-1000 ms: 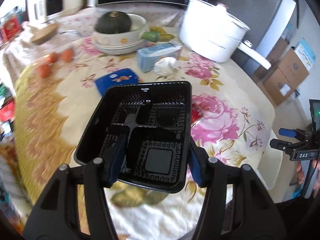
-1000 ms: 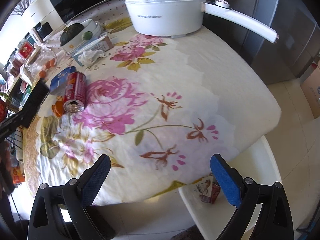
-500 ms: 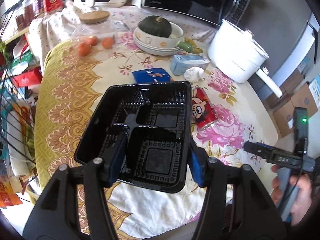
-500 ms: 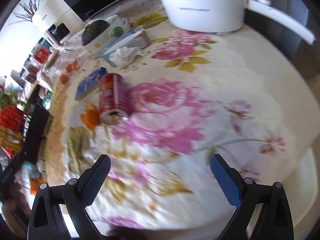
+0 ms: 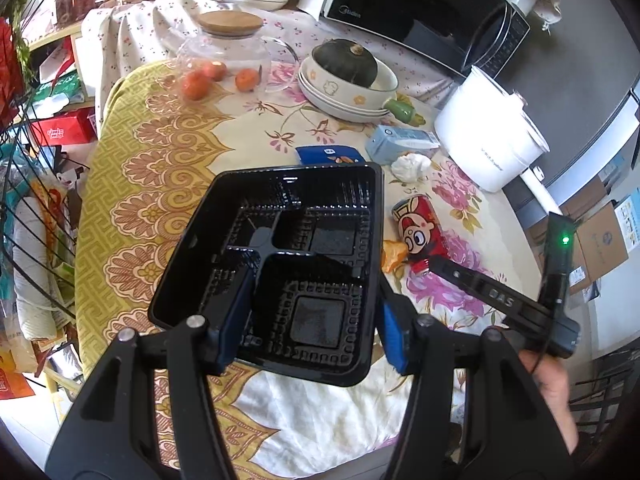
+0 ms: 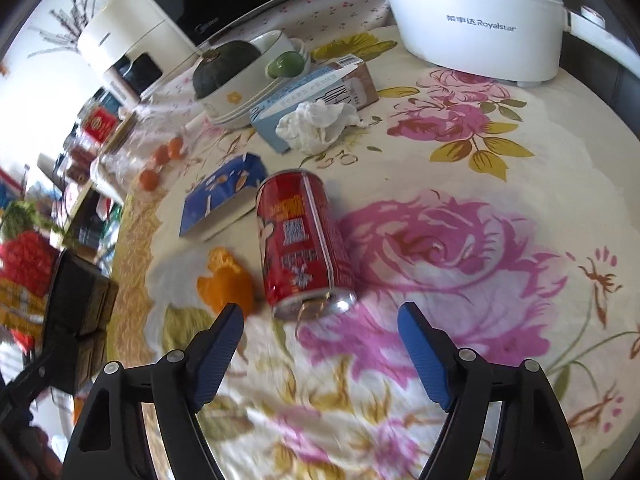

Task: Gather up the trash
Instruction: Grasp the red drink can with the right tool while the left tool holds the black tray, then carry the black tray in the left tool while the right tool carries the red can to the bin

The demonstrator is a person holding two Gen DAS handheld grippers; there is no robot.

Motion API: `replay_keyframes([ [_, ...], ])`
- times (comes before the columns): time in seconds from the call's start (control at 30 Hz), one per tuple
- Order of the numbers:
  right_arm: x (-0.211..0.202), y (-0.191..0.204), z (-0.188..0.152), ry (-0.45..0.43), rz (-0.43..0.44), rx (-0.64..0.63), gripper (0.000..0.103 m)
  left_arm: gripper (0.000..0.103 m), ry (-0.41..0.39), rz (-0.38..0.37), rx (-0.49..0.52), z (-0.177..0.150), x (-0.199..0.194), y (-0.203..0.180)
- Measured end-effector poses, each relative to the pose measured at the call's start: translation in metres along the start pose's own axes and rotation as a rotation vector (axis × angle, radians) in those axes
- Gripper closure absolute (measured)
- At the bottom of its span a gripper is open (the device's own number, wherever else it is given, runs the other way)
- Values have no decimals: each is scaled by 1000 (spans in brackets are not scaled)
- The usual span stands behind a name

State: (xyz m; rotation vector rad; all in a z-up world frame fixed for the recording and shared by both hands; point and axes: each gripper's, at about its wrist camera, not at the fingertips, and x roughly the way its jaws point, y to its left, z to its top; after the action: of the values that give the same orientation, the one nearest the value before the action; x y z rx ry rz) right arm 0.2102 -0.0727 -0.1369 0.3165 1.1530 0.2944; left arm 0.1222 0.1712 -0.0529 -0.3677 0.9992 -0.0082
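Observation:
My left gripper [image 5: 312,328] is shut on the near edge of a black compartment tray [image 5: 280,264] and holds it above the flowered tablecloth. A red drink can [image 6: 304,240] lies on its side just ahead of my open, empty right gripper [image 6: 320,348]; it also shows in the left wrist view [image 5: 420,236]. Orange peel [image 6: 226,284] lies left of the can. A blue packet [image 6: 222,196], a crumpled white tissue [image 6: 316,124] and a light-blue carton [image 6: 312,92] lie farther back. The right gripper appears in the left wrist view [image 5: 480,292], beside the can.
A white electric pot [image 6: 472,16] stands at the back right. A bowl stack with a dark squash [image 5: 344,76] and a glass jar [image 5: 236,52] with tomatoes near it are at the back. A wire rack [image 5: 28,184] stands left of the table.
My right gripper has moved in toward the red can, which now lies just ahead between its fingers. My left gripper has pulled back and up with the tray still in it.

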Motion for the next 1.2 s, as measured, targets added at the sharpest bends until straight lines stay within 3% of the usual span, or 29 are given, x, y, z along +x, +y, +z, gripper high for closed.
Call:
replay_keyframes([
  [0.2,10,-3,2,-20,7,18,30,44,4,-23,8,1,3,-7],
  [0.37,11,-3,3,-5,41,2,48,44,9,-30,21,0,5,-14],
  [0.93,-63,-31,4,29,-3,-10,49,44,4,-29,73,-3,6,-36],
  [1.2,-96,-52,-2,12,-61,-48,49,44,-14,2,207,-18,15,-75],
])
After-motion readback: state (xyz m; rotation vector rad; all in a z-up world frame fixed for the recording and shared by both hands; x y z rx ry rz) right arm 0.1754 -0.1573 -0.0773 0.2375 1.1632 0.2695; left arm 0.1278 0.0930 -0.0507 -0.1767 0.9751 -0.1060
